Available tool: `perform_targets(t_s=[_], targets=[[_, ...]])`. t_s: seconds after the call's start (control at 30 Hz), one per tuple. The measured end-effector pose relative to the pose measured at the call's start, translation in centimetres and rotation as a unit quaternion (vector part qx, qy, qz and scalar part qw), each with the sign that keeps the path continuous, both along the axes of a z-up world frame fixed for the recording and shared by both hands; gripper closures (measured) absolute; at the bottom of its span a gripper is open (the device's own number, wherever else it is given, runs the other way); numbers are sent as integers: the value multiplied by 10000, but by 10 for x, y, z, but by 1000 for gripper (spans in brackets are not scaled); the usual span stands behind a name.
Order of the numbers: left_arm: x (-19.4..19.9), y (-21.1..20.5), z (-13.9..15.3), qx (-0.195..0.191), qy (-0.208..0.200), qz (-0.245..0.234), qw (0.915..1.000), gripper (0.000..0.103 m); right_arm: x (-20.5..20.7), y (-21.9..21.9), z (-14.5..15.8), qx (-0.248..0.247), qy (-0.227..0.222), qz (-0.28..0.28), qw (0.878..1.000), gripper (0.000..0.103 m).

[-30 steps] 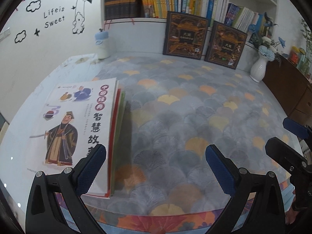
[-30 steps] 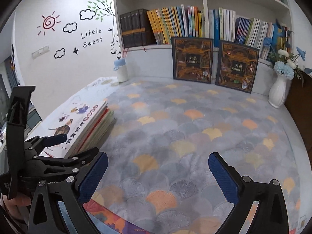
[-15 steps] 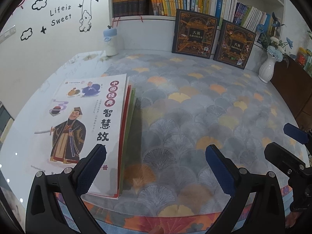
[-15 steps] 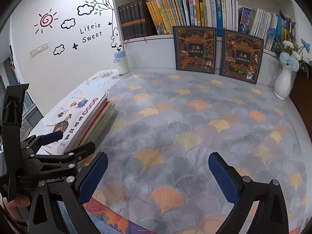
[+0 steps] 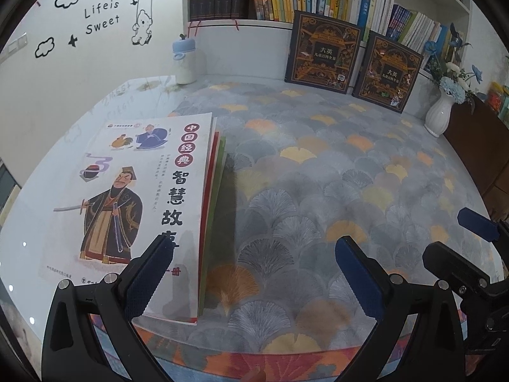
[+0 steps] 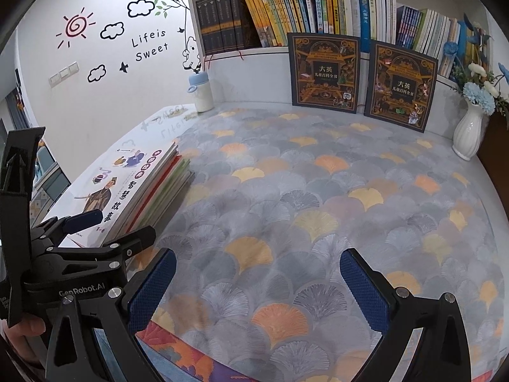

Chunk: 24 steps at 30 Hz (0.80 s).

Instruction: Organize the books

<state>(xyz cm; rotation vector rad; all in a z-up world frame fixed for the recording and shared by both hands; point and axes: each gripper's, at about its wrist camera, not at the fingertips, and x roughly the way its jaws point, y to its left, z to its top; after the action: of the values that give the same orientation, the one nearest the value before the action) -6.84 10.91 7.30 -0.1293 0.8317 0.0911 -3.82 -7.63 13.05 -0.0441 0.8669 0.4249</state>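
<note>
Book stack [image 5: 149, 191] at mat's left edge, bottle [image 6: 201, 91], vase [image 6: 468, 133] behind, both tools [image 5: 251, 273] [image 6: 257, 289] wide open, empty.

The cloth [image 6: 318, 210] on the tabletop is grey with a fan pattern, and some fans are orange or yellow. Its near edge has a red, orange and blue border. The top book [image 5: 136, 197] of the pile at the left edge is white, with a man in a dark robe and black letters on it. The edges under it are red and green. Two dark books [image 6: 324, 73] with gold patterns stand at the far edge. The vase [image 6: 469, 133] is white, with blue and white flowers. The bottle [image 6: 202, 90] is white with a blue lid. The pads [image 6: 149, 289] of each tool are blue, on black arms.
</note>
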Motion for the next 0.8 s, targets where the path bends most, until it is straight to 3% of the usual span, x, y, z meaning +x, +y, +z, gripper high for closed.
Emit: perform_targets(t_s=[0.8], targets=[[1, -1, -3, 32, 53, 21, 10000, 1, 2, 1, -5, -15, 77, -7, 10000, 0]])
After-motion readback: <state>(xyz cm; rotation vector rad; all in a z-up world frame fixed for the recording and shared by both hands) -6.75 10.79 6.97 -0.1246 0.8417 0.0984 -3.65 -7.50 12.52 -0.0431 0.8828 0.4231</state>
